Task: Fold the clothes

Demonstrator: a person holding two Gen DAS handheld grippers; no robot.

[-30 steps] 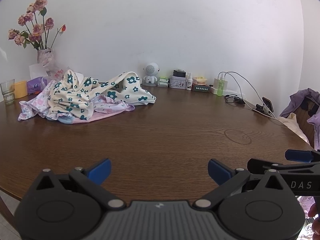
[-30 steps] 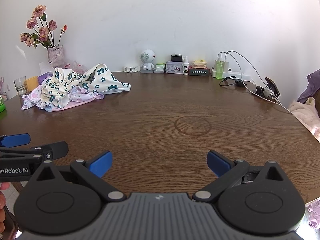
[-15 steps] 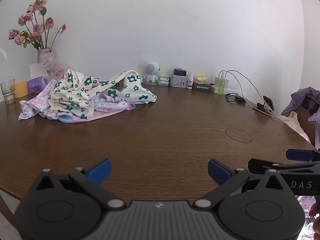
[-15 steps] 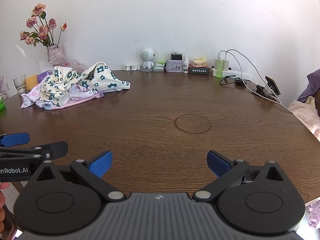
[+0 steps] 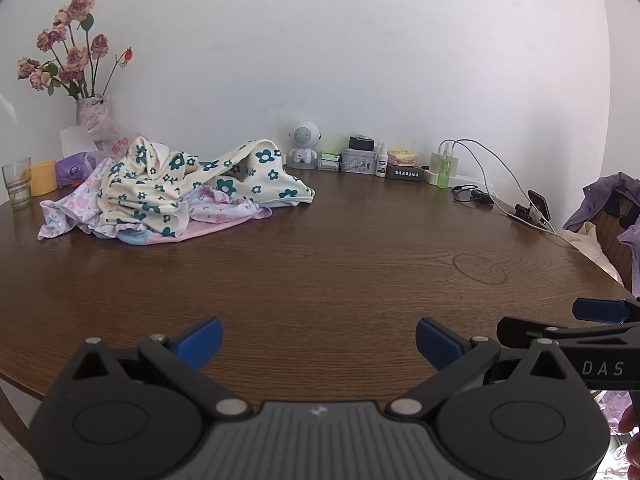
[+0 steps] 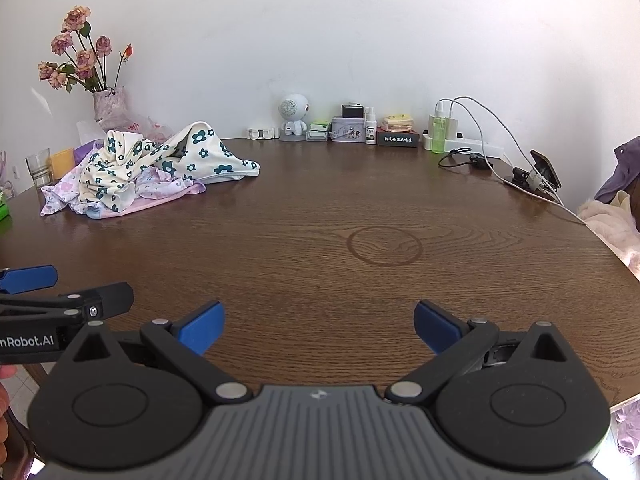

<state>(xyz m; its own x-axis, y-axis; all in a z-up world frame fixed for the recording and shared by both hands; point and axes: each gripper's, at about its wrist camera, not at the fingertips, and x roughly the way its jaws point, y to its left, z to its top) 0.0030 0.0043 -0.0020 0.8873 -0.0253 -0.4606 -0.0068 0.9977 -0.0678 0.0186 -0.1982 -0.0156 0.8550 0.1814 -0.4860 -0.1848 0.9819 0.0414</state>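
A crumpled heap of clothes lies at the far left of the round wooden table: a cream garment with dark green flowers on top of a pink and lilac floral one. My left gripper hovers open over the near table edge, well short of the heap, with nothing between its blue pads. My right gripper is open too, beside the left one and just as empty. Each gripper shows at the edge of the other's view.
A vase of dried roses, a glass and a yellow cup stand behind the heap. A small white robot figure, boxes, bottles, a power strip with cables and a phone line the back and right. Clothes hang on a chair at right.
Both grippers have drifted slightly forward and leftward toward the heap; it appears a little larger and more central. Both stay open and empty.
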